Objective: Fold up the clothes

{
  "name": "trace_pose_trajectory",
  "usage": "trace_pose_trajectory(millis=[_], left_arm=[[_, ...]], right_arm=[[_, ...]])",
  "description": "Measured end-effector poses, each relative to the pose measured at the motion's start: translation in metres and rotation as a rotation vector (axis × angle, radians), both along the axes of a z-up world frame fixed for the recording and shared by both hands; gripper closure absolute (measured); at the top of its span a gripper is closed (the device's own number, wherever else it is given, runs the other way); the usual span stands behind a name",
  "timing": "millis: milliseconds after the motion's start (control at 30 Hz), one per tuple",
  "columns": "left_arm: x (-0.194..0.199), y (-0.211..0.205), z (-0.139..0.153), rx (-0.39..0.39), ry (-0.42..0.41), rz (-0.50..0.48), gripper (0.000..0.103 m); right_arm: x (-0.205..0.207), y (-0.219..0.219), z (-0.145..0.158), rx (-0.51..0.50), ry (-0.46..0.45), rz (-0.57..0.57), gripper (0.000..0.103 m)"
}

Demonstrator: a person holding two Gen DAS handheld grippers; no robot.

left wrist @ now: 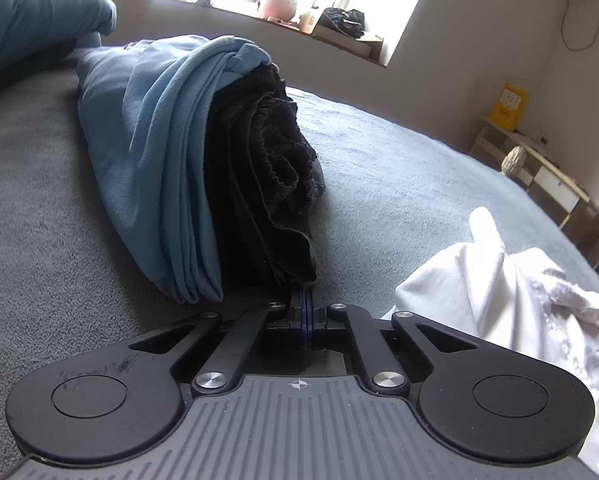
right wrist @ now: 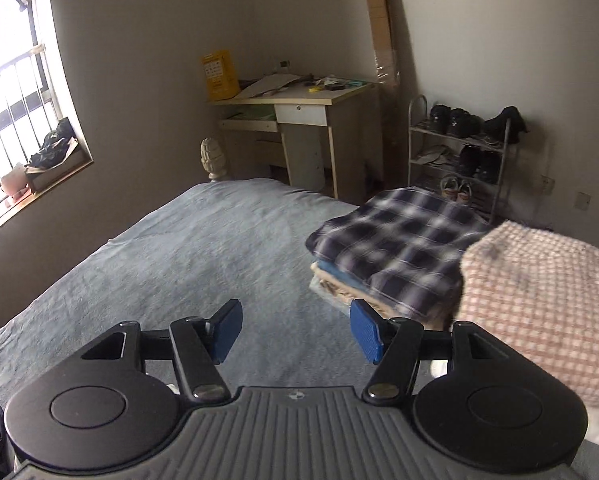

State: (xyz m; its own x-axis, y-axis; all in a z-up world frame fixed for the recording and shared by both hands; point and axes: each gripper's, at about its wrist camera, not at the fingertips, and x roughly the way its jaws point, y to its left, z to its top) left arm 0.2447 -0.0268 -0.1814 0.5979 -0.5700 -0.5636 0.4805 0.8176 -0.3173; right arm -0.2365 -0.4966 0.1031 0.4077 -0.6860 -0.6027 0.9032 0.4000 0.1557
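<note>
Clothes spread over a bed, a desk and shoe rack beyond its end.
On the bed (right wrist: 187, 248) a stack of folded clothes (right wrist: 395, 256) lies right; behind it a shoe rack (right wrist: 459, 152), with a desk (right wrist: 299, 120) left of it. Elsewhere a bundle (left wrist: 203, 168) lies left of a crumpled garment (left wrist: 507, 300).

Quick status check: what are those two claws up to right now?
Left gripper shut on dark garment. Right gripper open, empty, over bed. Folded stack beside it.

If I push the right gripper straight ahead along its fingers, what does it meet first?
Probably nothing close: the open right gripper points over bare bedspread. The plaid-topped stack sits right of that line, though depth is unclear.
</note>
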Motion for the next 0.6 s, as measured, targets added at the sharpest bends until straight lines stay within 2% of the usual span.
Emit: trace_pose_trajectory(millis=[133, 200, 367, 400, 467, 567, 600], left_arm=[[-0.007, -0.01, 0.003, 0.078, -0.054, 0.006, 0.099], [-0.012, -0.02, 0.005, 0.148, -0.082, 0.011, 0.098], [-0.021, -0.055, 0.037, 0.368, -0.084, 0.085, 0.093], [-0.026, -0.06, 0.052, 0.369, -0.102, 0.115, 0.093], [-0.038, -0.07, 0.082, 0.371, -0.139, 0.174, 0.084], [-0.064, -0.098, 0.127, 0.386, -0.195, 0.187, 0.08], [-0.078, -0.117, 0.136, 0.39, -0.192, 0.144, 0.08]], right_arm=[[-0.031, -0.011, -0.028, 0.046, -0.057, 0.077, 0.036], [-0.04, -0.017, -0.042, 0.081, -0.084, 0.134, 0.036], [-0.044, -0.039, -0.076, 0.199, -0.143, 0.336, 0.036], [-0.044, -0.043, -0.082, 0.222, -0.154, 0.377, 0.036], [-0.046, -0.052, -0.096, 0.27, -0.178, 0.458, 0.036], [-0.048, -0.065, -0.116, 0.341, -0.213, 0.579, 0.036], [-0.049, -0.069, -0.123, 0.364, -0.224, 0.62, 0.036]])
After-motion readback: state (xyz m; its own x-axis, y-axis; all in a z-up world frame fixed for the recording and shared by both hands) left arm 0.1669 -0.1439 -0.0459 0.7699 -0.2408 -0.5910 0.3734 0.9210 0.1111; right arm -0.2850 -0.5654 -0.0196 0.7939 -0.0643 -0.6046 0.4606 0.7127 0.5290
